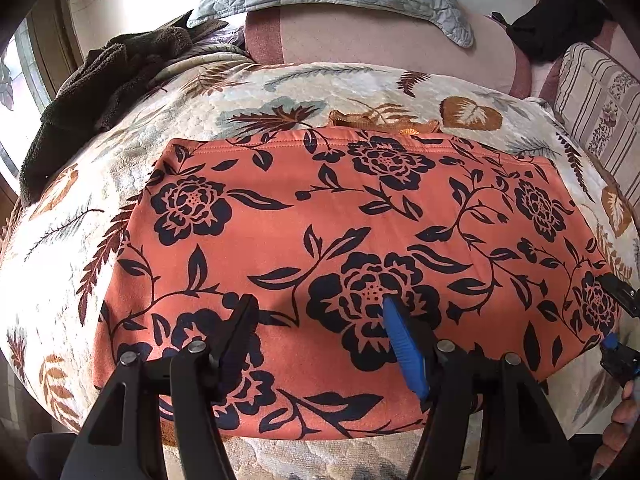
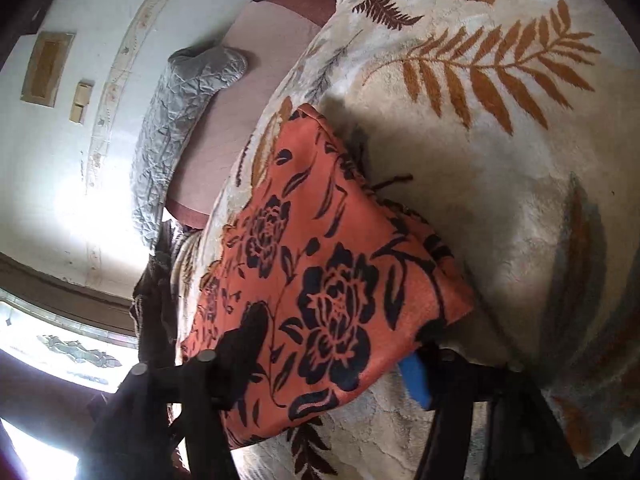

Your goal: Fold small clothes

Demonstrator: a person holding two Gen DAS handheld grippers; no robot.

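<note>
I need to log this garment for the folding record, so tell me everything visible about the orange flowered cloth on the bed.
The orange flowered cloth is a soft, matte knit-looking fabric printed with dark navy roses, leaves and vines. It lies flat and smooth on the leaf-patterned blanket, already folded into a broad, roughly rectangular shape, with a stitched hem along its far edge. The left gripper hangs open over its near part. The right gripper is open at its right end, apparently just above the fabric.

Both grippers' fingers spread apart
</note>
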